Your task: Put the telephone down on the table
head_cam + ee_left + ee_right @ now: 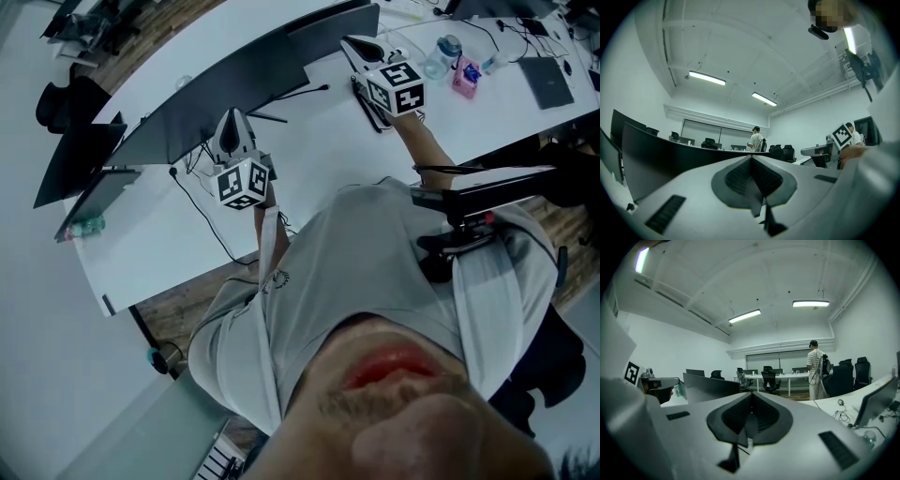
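Observation:
In the head view both grippers are held over the white table [159, 253]. My left gripper [232, 117] points at the back of a dark curved monitor, and its jaws [751, 159] meet with nothing between them. Farther right, my right gripper [352, 42] is also shut and empty, its pads [761, 416] pressed together. A dark flat object [364, 101], perhaps the telephone, lies on the table just beneath the right gripper's marker cube. Most of it is hidden by the cube, so I cannot tell what it is. Neither gripper view shows it.
A long curved monitor [234, 80] stands across the table. A water bottle [442, 54], a pink box [465, 77] and a dark laptop [547, 81] sit at the right. Cables [202, 216] trail over the table's near part. A chair armrest [483, 187] juts beside me. A person [815, 367] stands far off.

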A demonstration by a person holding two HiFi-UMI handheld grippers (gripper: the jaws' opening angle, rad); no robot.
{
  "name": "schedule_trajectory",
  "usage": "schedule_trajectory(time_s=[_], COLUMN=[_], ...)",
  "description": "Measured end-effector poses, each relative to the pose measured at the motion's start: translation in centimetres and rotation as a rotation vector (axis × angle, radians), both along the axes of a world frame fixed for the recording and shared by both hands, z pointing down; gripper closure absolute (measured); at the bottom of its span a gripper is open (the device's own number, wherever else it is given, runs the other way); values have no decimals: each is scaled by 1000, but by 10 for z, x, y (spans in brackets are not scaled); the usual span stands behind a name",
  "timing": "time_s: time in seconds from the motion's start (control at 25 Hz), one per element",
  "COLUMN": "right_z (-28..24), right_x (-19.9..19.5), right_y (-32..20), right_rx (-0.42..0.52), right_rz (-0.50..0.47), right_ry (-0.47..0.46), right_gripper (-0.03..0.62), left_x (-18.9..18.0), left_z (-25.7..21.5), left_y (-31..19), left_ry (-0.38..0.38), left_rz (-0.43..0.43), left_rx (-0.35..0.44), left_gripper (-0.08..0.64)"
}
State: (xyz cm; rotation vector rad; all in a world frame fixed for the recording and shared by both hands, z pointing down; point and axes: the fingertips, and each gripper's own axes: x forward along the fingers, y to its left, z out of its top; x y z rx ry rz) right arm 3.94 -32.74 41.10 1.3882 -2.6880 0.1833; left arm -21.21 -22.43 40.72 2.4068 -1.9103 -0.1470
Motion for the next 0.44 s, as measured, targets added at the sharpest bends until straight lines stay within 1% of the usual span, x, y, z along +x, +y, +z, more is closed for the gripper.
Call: schedule_trajectory(time_s=[0.44], right_z=[9], right_x=[-10], right_y=[-2], right_rx=[-26], right_rz=[-21], right_ry=[28], right_gripper=[577], left_x=[0], left_z=[2], left_y=[-4], left_ry=[27], left_rz=[-3], left_rx=[-3], left_gripper=[554])
